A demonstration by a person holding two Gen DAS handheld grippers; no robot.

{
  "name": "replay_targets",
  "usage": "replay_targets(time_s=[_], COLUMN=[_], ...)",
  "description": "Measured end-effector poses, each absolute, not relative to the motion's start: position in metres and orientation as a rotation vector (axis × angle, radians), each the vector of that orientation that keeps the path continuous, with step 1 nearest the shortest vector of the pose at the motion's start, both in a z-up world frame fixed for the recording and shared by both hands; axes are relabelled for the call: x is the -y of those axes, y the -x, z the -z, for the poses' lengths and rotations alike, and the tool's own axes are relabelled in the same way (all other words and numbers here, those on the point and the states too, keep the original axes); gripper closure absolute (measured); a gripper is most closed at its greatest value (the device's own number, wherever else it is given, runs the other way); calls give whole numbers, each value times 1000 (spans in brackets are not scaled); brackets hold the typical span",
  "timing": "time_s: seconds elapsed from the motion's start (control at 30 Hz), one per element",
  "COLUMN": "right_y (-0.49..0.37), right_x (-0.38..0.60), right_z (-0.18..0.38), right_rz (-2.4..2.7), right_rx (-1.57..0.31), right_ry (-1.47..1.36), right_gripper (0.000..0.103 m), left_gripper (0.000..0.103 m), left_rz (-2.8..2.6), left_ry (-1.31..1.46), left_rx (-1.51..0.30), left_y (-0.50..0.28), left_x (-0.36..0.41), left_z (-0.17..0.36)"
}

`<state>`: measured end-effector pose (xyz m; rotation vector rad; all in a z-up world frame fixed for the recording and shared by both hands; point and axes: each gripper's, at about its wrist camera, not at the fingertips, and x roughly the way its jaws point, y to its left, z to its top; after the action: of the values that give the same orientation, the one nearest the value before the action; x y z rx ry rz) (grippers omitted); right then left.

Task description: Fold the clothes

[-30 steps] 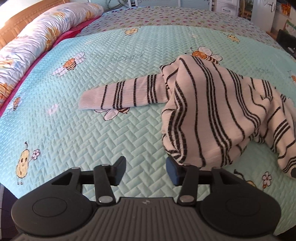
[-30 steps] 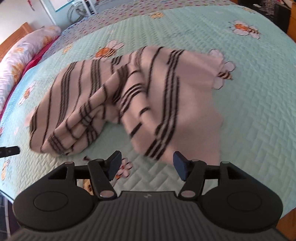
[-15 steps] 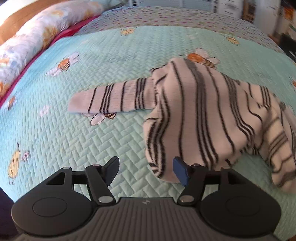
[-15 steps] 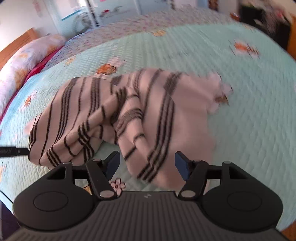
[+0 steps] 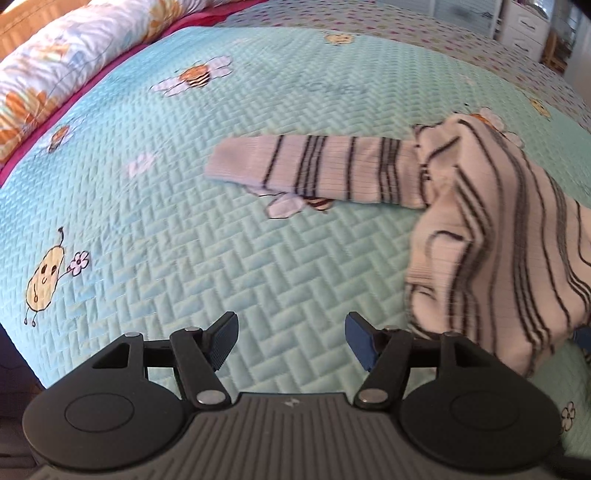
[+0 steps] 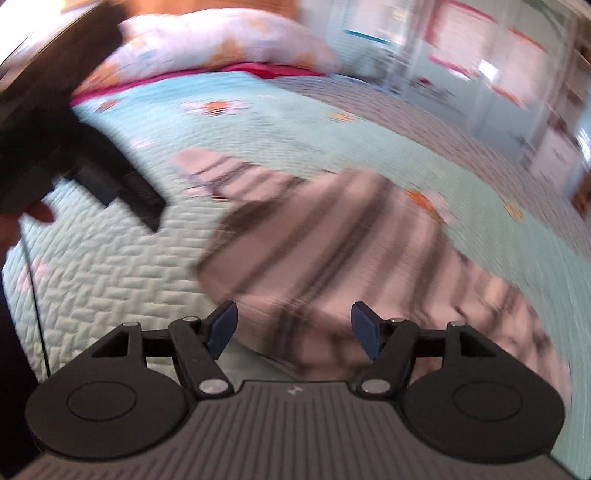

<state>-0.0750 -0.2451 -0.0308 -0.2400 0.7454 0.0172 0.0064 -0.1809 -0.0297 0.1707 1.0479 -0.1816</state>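
Knit and loose, the top (image 5: 509, 236) is your biggest risk: it lies bunched at the right of the left view, one sleeve (image 5: 314, 171) stretched flat toward centre, so a pinch on the heap may catch several layers and drag the whole lot instead of one edge. Your right view is smeared (fast swing), and aiming into that blur invites a miss. Your left gripper (image 5: 291, 341) stands open over bare quilt (image 5: 221, 258), nothing between the pads; your right gripper (image 6: 293, 328) is open too, empty, above the top's near edge. The left tool fills the upper left of the right view, close enough to clash if both reach in.

Quilted pale-blue bedding with bee prints gives soft, slippy footing. A floral pillow (image 5: 74, 48) runs along the upper left; white cabinets (image 5: 524, 33) sit upper right.
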Motion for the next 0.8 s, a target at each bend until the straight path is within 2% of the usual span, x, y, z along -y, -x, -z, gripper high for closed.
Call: replay_targets(time_s=[0.17,0.23,0.27,0.3,0.33,0.47,0.67,0.8], right_y=[52,45,41,38,36,45,108,138], right_x=[218,214,216,221,228,278,375,430], right_z=[51,57,60,60,58,33,-48,-51], right_rz=[-59,-50,-24,-4,11,103,360,546], right_rx=[-756,-745,-739,-739,-745,-676,-383,-346], right_ry=[341,369,382,367,329,115,-151,-205], right_gripper=[34,40,51,86,98,98,99,99], left_gripper=[36,36,36,37,36,37,36,36], left_rz=[149,140,137,140,144,167,243,328], left_ry=[-133,-122,-118,-119,-120,-124,-117,-103], left_rx=[-1079,-1087,-1087,-1085,-1082,-1075,-1034,-995], left_y=[-17,-19,-20,-19,-19,-15,-1,10], left_x=[164,159,157,157,158,164,183,201], left_z=[38,40,40,40,39,38,30,23])
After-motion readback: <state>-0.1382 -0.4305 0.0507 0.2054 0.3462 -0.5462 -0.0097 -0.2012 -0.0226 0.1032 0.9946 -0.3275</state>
